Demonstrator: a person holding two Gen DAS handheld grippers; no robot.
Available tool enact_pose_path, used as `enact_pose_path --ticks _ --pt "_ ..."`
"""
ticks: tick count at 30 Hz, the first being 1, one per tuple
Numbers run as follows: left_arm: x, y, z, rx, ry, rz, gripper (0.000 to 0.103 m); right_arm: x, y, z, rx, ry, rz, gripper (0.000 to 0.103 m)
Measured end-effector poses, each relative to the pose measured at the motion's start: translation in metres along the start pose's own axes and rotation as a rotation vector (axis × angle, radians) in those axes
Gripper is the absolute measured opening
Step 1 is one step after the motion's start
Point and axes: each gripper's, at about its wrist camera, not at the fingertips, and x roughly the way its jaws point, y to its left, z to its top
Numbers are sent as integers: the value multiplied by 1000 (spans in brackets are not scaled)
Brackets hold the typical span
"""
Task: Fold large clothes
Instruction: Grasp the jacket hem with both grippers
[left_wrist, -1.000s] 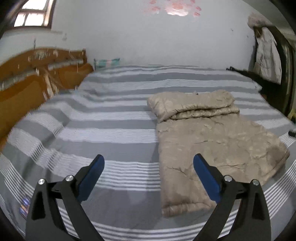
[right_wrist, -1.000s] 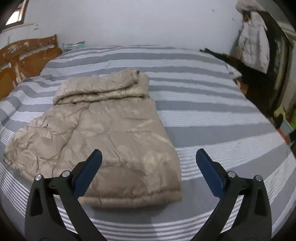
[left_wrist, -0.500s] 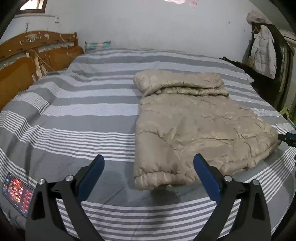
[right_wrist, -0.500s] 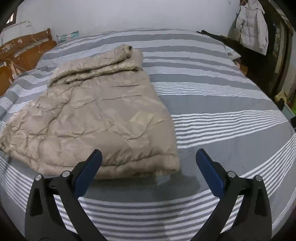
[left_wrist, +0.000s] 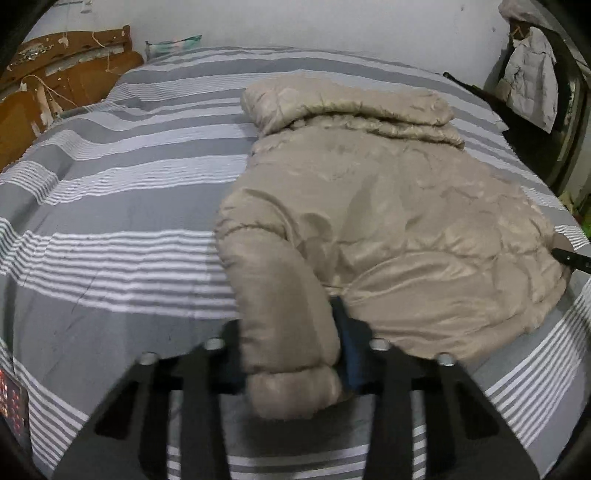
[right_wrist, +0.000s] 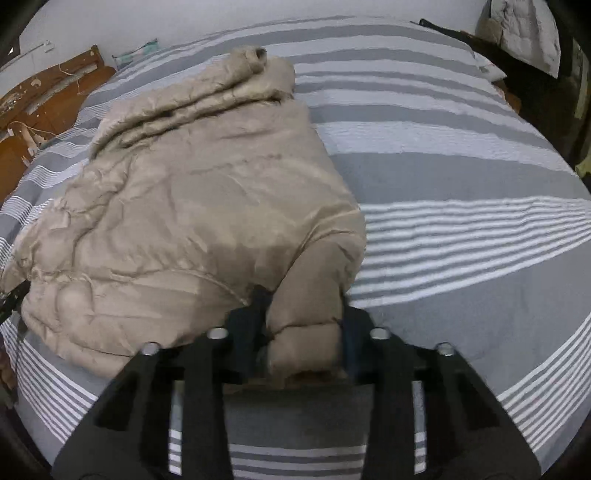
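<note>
A beige puffer jacket lies partly folded on the grey striped bed, its far end rolled over. My left gripper is shut on the jacket's near left corner. In the right wrist view the jacket fills the left half, and my right gripper is shut on its near right corner. Both corners bunch up between the blue pads. The tip of the right gripper shows at the right edge of the left wrist view.
A wooden headboard stands at the bed's left. A white coat hangs on a dark rack at the far right. A small lit screen lies at the bed's near left edge. Striped bedding stretches right of the jacket.
Both grippers have moved forward and down to the jacket's near edge and closed on its two near corners. They were open and empty before.
</note>
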Motion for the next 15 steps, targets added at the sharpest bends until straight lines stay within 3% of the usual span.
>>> enact_pose_path --ticks 2,9,15 --pt "-12 0 5 22 -20 -20 22 -20 7 3 1 -36 17 25" --pt "-98 10 23 21 -144 -47 19 -112 29 8 -32 -171 108 22" --pt "-161 21 38 4 -199 -59 20 -188 42 20 -47 -289 155 23"
